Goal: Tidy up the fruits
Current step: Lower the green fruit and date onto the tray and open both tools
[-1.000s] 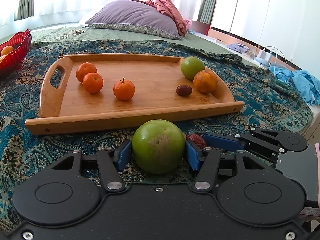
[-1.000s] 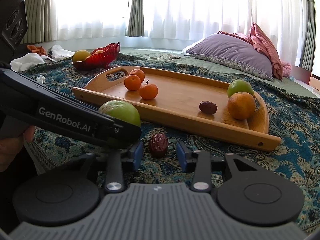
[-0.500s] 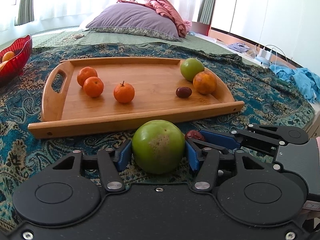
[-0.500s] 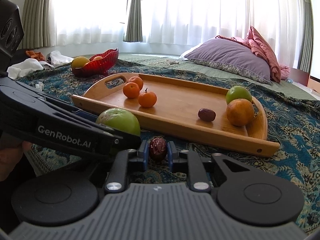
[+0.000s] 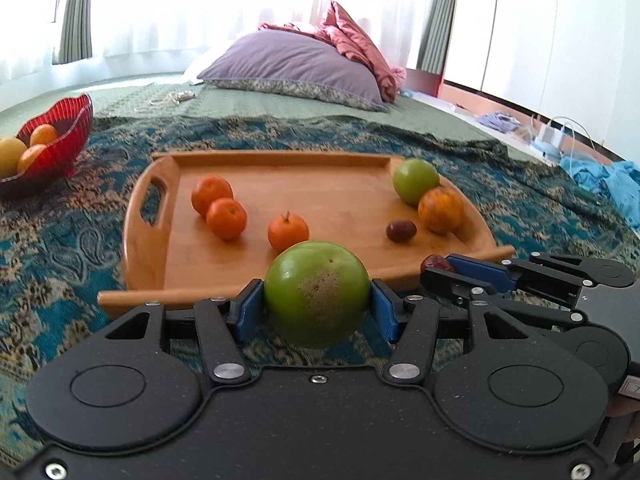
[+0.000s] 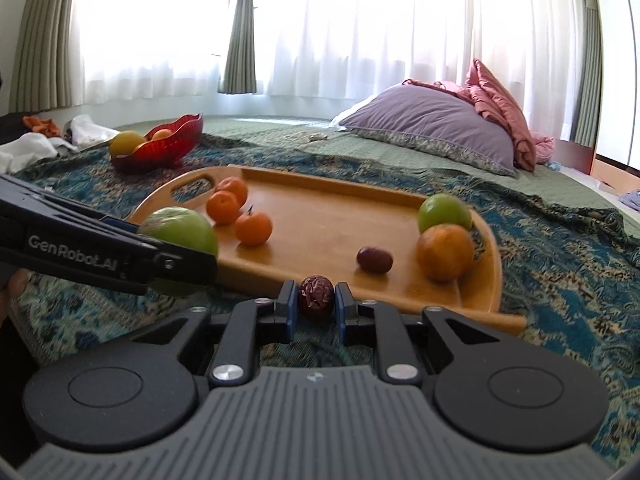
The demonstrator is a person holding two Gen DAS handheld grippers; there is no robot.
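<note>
Green apple [image 5: 316,294] sits clamped between the left gripper [image 5: 316,312] pads, held up at the tray's [image 5: 168,256] near rim, while the right gripper [image 6: 316,308] has closed tight on a wrinkled date [image 6: 316,298], at 3 o'clock from the apple. Already on the tray: three tangerines [image 5: 226,218] toward 10 o'clock, plus a second apple [image 5: 415,182], an orange [image 5: 440,210] and a smooth date [image 5: 401,231] toward 2 o'clock. Judging by that, most fruit is placed; these two remain to set down, likely by their kin.
</note>
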